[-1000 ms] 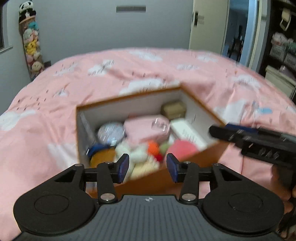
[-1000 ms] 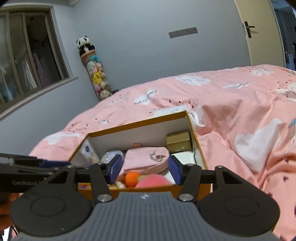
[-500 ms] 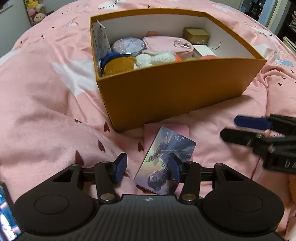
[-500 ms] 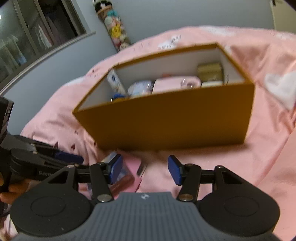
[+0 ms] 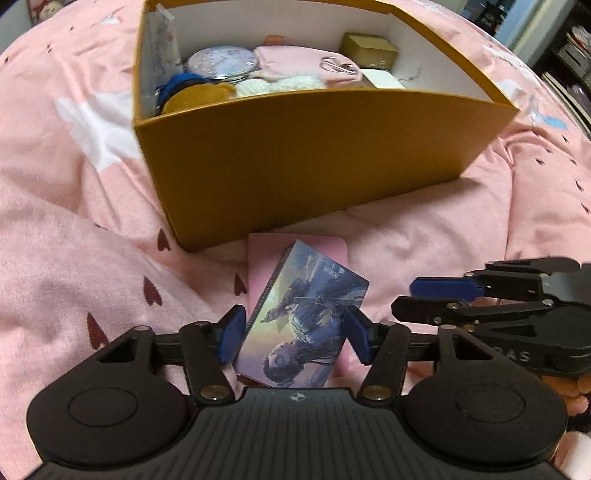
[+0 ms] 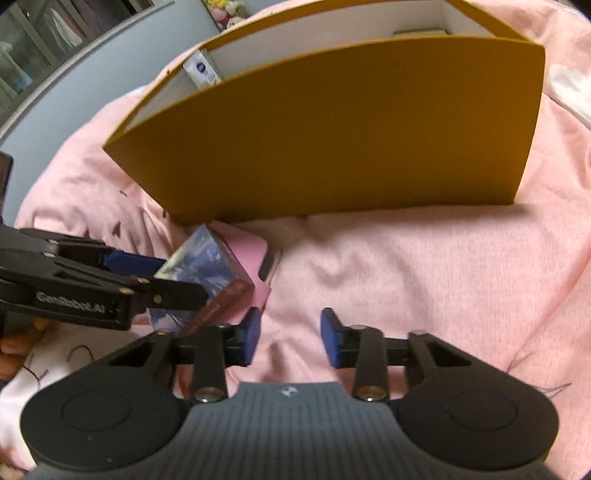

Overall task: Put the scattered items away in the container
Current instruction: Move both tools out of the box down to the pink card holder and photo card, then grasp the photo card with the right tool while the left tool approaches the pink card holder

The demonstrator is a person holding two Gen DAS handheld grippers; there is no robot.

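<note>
Left wrist view: the left gripper (image 5: 293,339) has just been widening its jaws, which straddle a small illustrated card box (image 5: 301,326) without pinching it. The box lies on a pink flat case (image 5: 295,247) on the pink quilt (image 5: 74,240), just before the ochre cardboard container (image 5: 314,155). It looks light, stiff and glossy, so take it by the long edges. The right gripper (image 6: 290,339), jaws just narrowed, holds nothing.

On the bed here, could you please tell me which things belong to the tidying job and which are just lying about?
Job:
- illustrated box, between the open left gripper
- pink card beneath it
- orange container
- right gripper, empty

Lying about:
- pink bedspread
- plush toys by the wall
</note>
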